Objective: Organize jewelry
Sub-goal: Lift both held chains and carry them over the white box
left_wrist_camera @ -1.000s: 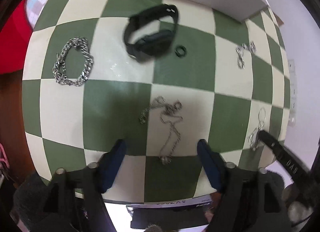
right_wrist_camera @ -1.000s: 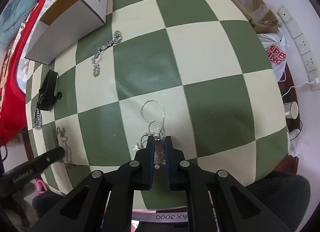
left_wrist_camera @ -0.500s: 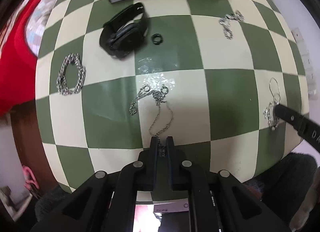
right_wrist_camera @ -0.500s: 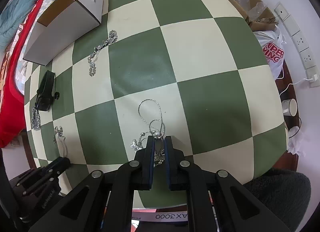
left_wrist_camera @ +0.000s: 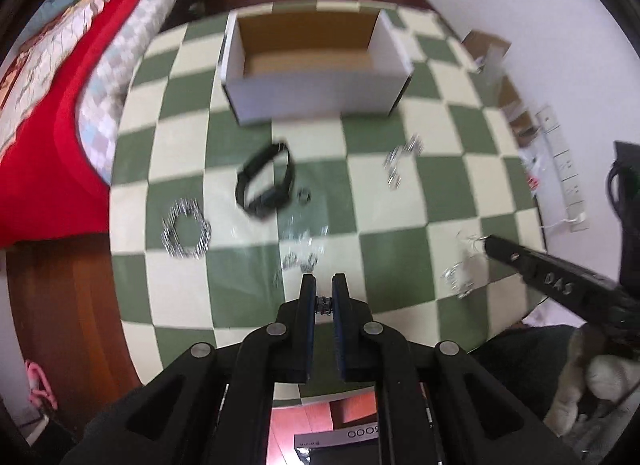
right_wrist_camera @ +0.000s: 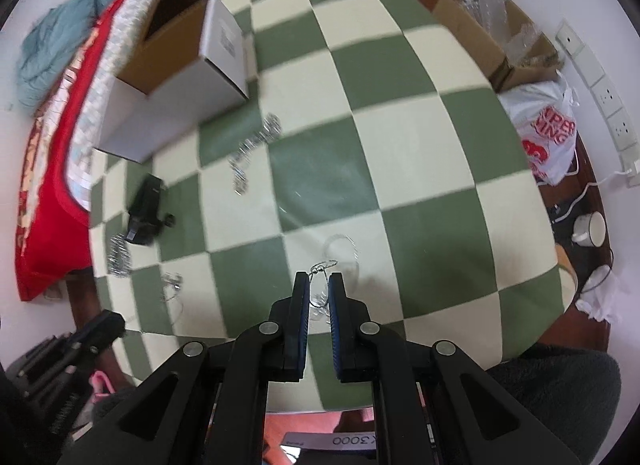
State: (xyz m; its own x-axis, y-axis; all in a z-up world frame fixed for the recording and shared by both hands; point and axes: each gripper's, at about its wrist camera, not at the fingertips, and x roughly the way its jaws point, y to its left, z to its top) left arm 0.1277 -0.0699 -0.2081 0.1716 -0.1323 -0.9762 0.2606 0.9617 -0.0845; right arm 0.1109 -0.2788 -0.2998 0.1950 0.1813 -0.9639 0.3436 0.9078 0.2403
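Note:
My left gripper is shut on a thin silver necklace and holds it lifted above the green-and-cream checked table; the chain hangs blurred ahead of the tips. My right gripper is shut on a silver hoop earring and holds it above the table; it also shows in the left wrist view. An open white cardboard box stands at the far side. A black wristband, a small black ring, a chunky silver chain bracelet and another silver chain lie on the table.
A red-covered bed borders the table on the left. A brown cardboard box, a plastic bag and power strips sit off the right edge. A cup stands on the floor.
Both grippers have risen from the table with their chains. The left closed on the necklace and lifted it, so the open box has come into view.

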